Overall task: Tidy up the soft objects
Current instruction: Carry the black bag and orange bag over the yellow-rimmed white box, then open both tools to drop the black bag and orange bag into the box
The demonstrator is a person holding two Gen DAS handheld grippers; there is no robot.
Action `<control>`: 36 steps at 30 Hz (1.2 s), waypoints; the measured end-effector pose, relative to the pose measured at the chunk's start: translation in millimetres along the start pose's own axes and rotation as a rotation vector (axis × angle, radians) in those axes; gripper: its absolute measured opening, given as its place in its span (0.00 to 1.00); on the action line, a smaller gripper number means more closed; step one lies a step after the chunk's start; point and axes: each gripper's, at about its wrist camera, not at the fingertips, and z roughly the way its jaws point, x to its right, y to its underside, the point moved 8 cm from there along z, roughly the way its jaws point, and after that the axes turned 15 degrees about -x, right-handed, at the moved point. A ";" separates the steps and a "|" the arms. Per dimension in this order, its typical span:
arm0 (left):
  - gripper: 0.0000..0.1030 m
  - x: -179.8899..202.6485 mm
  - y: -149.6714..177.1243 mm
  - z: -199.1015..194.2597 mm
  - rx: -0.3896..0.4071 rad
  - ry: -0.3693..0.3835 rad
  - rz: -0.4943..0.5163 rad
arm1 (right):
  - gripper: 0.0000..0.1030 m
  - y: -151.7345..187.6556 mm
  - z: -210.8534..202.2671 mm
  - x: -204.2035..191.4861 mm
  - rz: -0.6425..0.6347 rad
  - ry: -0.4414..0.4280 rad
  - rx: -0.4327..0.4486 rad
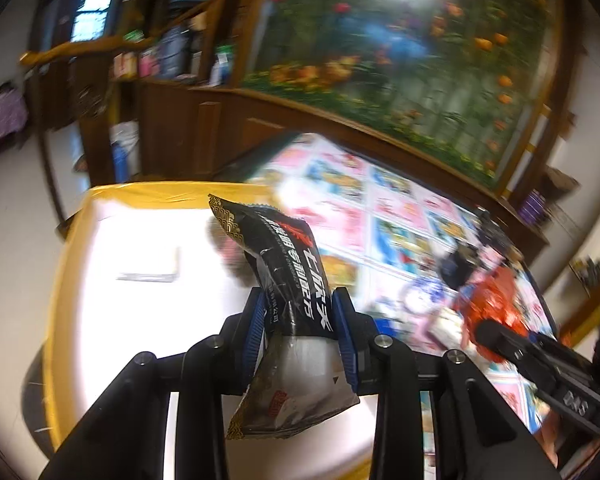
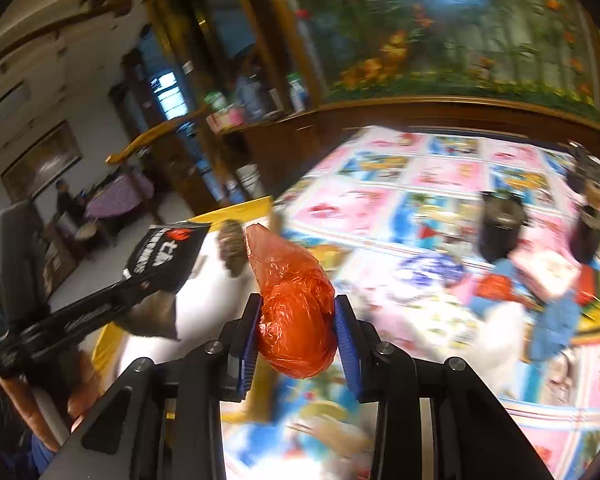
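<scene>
Left jaws clamping black packet (image 1: 288, 264), right jaws clamping orange bag (image 2: 296, 312), cartoon tablecloth (image 2: 420, 200), floral mural (image 1: 400, 60)

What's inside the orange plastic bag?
The orange plastic bag is crumpled and bulging between the right gripper's blue pads, so something may fill it. The plastic is not see-through enough, and the picture is blurry, so its contents stay hidden.
</scene>
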 end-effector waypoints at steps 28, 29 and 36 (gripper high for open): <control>0.32 -54.9 9.6 28.7 -0.219 0.041 -0.170 | 0.42 -1.3 116.4 -54.2 -0.070 -0.053 -0.233; 0.33 -54.8 9.0 28.2 -0.218 0.039 -0.168 | 0.43 -1.1 116.1 -54.6 -0.073 -0.056 -0.231; 0.45 -53.4 8.6 25.5 -0.207 0.045 -0.167 | 0.52 -0.3 109.9 -58.3 -0.087 -0.069 -0.208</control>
